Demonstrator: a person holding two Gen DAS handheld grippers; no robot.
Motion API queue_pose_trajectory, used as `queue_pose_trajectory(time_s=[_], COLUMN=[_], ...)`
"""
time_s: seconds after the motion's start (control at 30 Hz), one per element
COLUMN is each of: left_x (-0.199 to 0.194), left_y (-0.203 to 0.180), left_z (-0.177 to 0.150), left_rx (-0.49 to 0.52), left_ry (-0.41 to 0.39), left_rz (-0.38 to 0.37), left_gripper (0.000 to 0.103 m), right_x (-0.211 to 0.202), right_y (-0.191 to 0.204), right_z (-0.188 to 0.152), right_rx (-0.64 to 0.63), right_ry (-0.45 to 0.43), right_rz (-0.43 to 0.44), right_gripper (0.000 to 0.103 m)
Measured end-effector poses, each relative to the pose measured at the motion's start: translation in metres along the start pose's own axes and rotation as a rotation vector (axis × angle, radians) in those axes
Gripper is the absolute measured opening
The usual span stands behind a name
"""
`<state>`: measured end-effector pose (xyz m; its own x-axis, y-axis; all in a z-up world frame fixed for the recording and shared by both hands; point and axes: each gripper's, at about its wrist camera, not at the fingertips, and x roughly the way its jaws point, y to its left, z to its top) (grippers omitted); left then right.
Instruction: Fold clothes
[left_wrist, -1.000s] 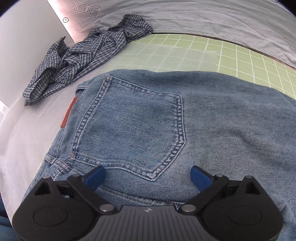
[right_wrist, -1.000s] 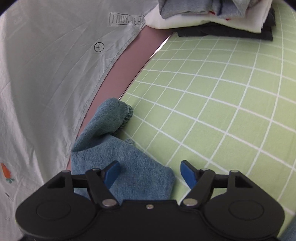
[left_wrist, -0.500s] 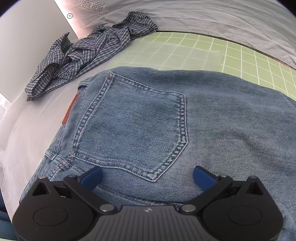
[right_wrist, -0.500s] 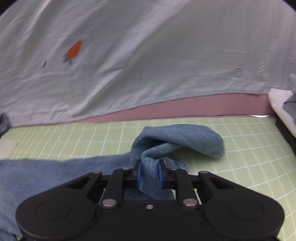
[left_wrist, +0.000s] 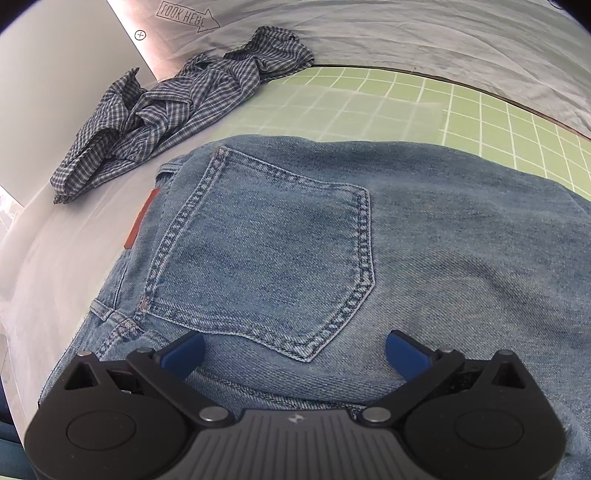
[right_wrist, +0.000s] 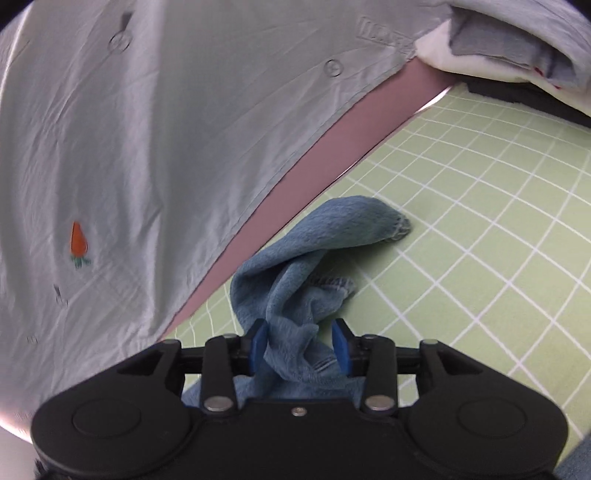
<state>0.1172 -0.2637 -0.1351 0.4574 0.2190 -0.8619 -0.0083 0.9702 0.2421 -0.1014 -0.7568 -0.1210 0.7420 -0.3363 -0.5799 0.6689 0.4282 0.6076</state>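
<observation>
Left gripper (left_wrist: 293, 349): jaws spread wide, empty, low over the jeans (left_wrist: 369, 258) just below the back pocket (left_wrist: 266, 251).

Jeans: flat on the green grid mat (left_wrist: 480, 110); checked shirt (left_wrist: 177, 110) crumpled at 11 o'clock.

Right gripper (right_wrist: 298, 349): jaws partly apart with the bunched jeans leg (right_wrist: 314, 258) between them; whether it is clamped cannot be told. Folded clothes pile (right_wrist: 498, 48) at 1 o'clock.
</observation>
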Motion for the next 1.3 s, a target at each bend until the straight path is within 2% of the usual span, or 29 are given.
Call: queue_pose_trajectory(time_s=[0.13,0.23,0.33,0.47,0.6,0.67,0.77,0.8,0.87,0.97,1.07,1.17,1.3], left_x=[0.0,0.0,-0.001,0.0,-0.001,-0.001,-0.001,-0.001,-0.001,-0.001,-0.001,-0.002,-0.003], left_y=[0.0,0.0,-0.001,-0.002,-0.003,-0.003,-0.003,-0.003,-0.003,-0.003,-0.003,-0.003,-0.004], left_z=[-0.001,-0.001,0.0,0.001,0.0,0.0,0.0,0.0,0.0,0.0,0.0,-0.001,-0.001], left_rx=[0.001,0.001,0.002,0.002,0.001,0.001,0.002,0.002,0.002,0.003,0.002,0.0,-0.003], left_ry=[-0.003,-0.004,-0.002,0.007,0.007,0.005,0.004,0.003,0.003,0.002,0.0,-0.003,-0.003], left_rz=[0.0,0.002,0.007,0.011,0.017,0.018,0.019,0.019,0.018,0.018,0.019,0.023,0.027], left_gripper=[0.103,0.103,0.103,0.103,0.103,0.103,0.103,0.103,0.103,0.103,0.103,0.103,0.103], right_x=[0.003,0.023,0.051,0.078,0.097,0.099,0.1,0.099,0.092,0.07,0.041,0.024,0.023], right_y=[-0.013,-0.008,0.002,0.016,0.03,0.033,0.033,0.032,0.029,0.023,0.01,-0.007,-0.027], right_z=[0.012,0.017,0.015,0.012,0.006,0.003,0.002,0.004,0.009,0.027,0.054,0.072,0.071], right_rx=[0.068,-0.022,-0.08,-0.108,-0.203,-0.231,-0.287,-0.311,-0.336,-0.355,-0.361,-0.365,-0.425], right_ry=[-0.048,-0.011,0.046,0.079,0.105,0.109,0.117,0.12,0.096,0.003,-0.122,-0.203,-0.19], right_rz=[-0.047,-0.13,-0.126,-0.112,-0.19,-0.194,-0.19,-0.188,-0.186,-0.232,-0.326,-0.444,-0.598], right_gripper=[0.042,0.041,0.04,0.04,0.04,0.039,0.025,0.011,0.009,0.008,0.007,0.007,0.009])
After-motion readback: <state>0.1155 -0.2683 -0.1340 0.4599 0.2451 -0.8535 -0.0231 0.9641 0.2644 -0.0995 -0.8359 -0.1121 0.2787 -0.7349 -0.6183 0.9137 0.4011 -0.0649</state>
